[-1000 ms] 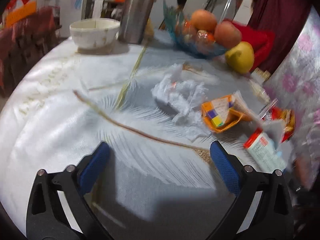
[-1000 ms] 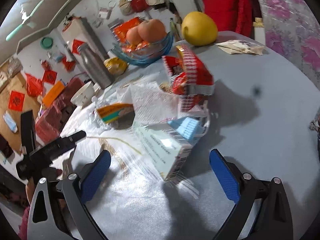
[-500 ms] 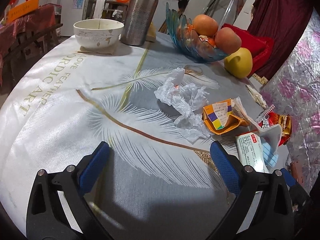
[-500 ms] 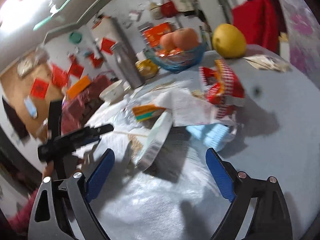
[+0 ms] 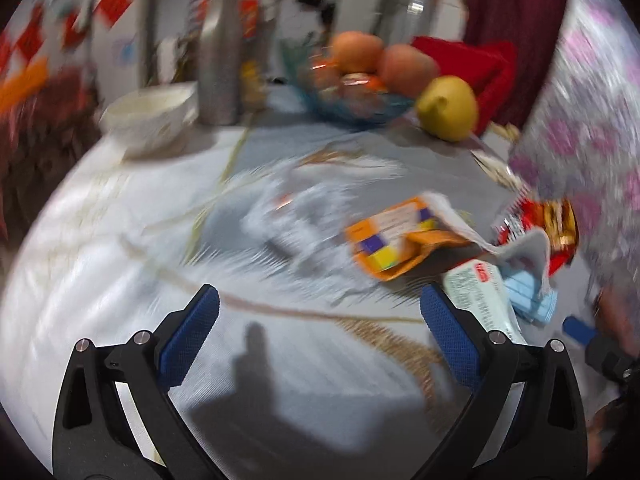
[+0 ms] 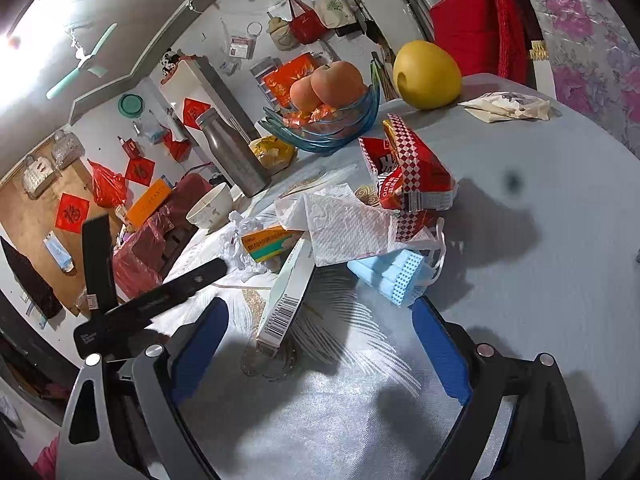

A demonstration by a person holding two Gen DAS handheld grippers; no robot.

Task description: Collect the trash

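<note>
A pile of trash lies on the white feather-print tablecloth (image 6: 540, 280): a pale green carton (image 6: 288, 292), a blue face mask (image 6: 394, 280), a white paper towel (image 6: 344, 228), a red snack bag (image 6: 408, 168), an orange box (image 6: 268, 242) and crumpled clear wrap (image 6: 236, 236). My right gripper (image 6: 320, 344) is open, just short of the carton and mask. My left gripper (image 5: 316, 328) is open and empty above the cloth; in its blurred view the carton (image 5: 480, 300), mask (image 5: 528, 296), orange box (image 5: 396, 240), red bag (image 5: 548, 228) and wrap (image 5: 296, 212) lie ahead to the right.
A blue glass fruit bowl (image 6: 328, 128) with apples, a yellow pomelo (image 6: 426, 74), a steel flask (image 6: 234, 152), a white bowl (image 6: 210, 204) and a folded paper packet (image 6: 504, 106) stand at the far side. The left gripper's body (image 6: 156, 304) shows at the table's left edge.
The right gripper has come closer to the carton and mask. The left wrist view has swung and blurred, with the trash pile now nearer its right finger.
</note>
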